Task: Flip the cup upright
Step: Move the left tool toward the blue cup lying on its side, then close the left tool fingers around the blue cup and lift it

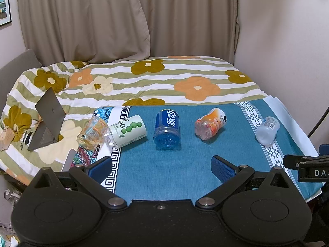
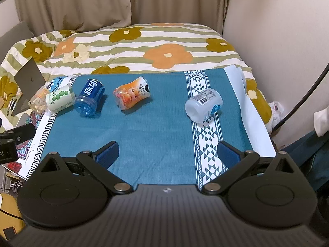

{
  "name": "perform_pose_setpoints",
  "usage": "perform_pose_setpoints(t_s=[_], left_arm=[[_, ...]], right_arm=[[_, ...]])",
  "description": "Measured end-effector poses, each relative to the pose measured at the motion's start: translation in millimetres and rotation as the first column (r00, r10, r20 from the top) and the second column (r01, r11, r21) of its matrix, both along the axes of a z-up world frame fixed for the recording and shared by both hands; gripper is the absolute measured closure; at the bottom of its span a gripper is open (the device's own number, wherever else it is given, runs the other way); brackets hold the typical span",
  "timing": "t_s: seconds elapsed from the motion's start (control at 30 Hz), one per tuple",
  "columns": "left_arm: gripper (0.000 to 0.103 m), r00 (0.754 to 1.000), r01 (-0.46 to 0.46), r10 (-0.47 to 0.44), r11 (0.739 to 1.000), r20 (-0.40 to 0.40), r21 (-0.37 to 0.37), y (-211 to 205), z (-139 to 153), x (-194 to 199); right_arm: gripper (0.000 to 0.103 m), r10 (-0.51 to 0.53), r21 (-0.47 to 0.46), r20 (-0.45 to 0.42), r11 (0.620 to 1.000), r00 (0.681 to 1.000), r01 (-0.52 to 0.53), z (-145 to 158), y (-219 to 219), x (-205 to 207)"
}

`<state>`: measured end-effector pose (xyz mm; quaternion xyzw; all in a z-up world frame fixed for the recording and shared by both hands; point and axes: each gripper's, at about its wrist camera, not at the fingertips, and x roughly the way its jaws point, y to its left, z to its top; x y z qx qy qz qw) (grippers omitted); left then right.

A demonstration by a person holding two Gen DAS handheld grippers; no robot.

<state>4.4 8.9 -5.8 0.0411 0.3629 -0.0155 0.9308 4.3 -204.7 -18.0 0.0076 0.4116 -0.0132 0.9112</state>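
Note:
Several cut-bottle cups lie on their sides on the teal cloth [image 1: 156,170]. From left: a clear yellow-printed cup [image 1: 92,132], a white cup with green dots [image 1: 128,130], a blue cup [image 1: 167,129], an orange cup [image 1: 210,126] and a frosted white cup [image 1: 267,130]. The right wrist view shows them too: the yellow-printed cup [image 2: 38,103], the green-dot cup [image 2: 60,98], the blue cup [image 2: 89,97], the orange cup [image 2: 132,95] and the frosted cup [image 2: 203,105]. My left gripper [image 1: 161,166] is open and empty, short of the blue cup. My right gripper [image 2: 167,153] is open and empty, short of the cups.
A flowered quilt [image 1: 144,80] covers the bed behind the cloth. An open grey laptop [image 1: 48,119] stands at the left. Curtains hang at the back and a wall [image 1: 287,51] stands on the right. The cloth's right edge [image 2: 253,111] drops off by a black cable.

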Motion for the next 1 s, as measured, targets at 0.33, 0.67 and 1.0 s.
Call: perform_pose_setpoints(t_s=[0.33,0.67,1.0], left_arm=[[0.000,1.000,0.000,0.000,1.000,0.000,0.001,1,-1,1],[0.000,0.993,0.001,0.005,0.998,-0.118,0.057,-5,-2,36],[0.000,0.987,0.036,-0.023,0.996,-0.157,0.082,-22,-12,116]], right_arm=[[0.000,-0.004,0.005,0.002,1.000,1.000,0.004,0,0,0],[0.000,0.003,0.046,-0.029,0.999,1.000,-0.002,-3,-12,13],[0.000,0.050,0.082,-0.081,0.996,0.995,-0.043,-14,-31,51]])
